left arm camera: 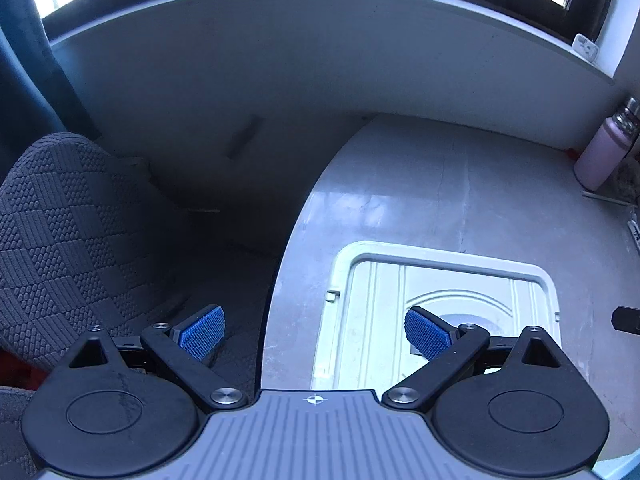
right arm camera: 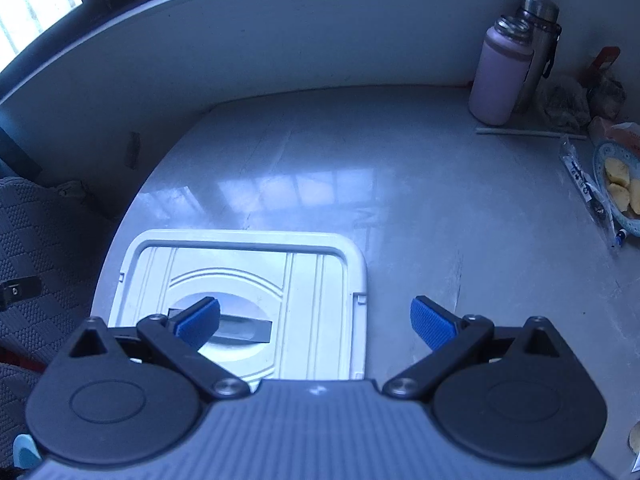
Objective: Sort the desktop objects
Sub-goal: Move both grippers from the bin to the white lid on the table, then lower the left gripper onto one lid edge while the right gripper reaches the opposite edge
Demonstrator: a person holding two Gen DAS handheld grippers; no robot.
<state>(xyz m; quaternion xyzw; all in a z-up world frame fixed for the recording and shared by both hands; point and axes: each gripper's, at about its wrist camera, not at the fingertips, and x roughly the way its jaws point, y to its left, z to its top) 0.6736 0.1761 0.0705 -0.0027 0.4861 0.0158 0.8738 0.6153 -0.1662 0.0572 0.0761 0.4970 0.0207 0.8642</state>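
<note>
Under both wide-spread claws (left arm camera: 315,332) (right arm camera: 316,322), white lid (right arm camera: 312,280), near edge hidden.

grey table (right arm camera: 400,208) — white box lid (right arm camera: 320,280) | pink bottle (right arm camera: 500,76) | plate (right arm camera: 600,184)

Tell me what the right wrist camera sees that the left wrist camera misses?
Only the right wrist view shows the steel flask, the plate of yellow food pieces and the box lid's handle. Only the left wrist view shows a white gadget on the window ledge. Both show the white box lid, the pink bottle, the grey chair and open tongs: right tongs, left tongs.
</note>
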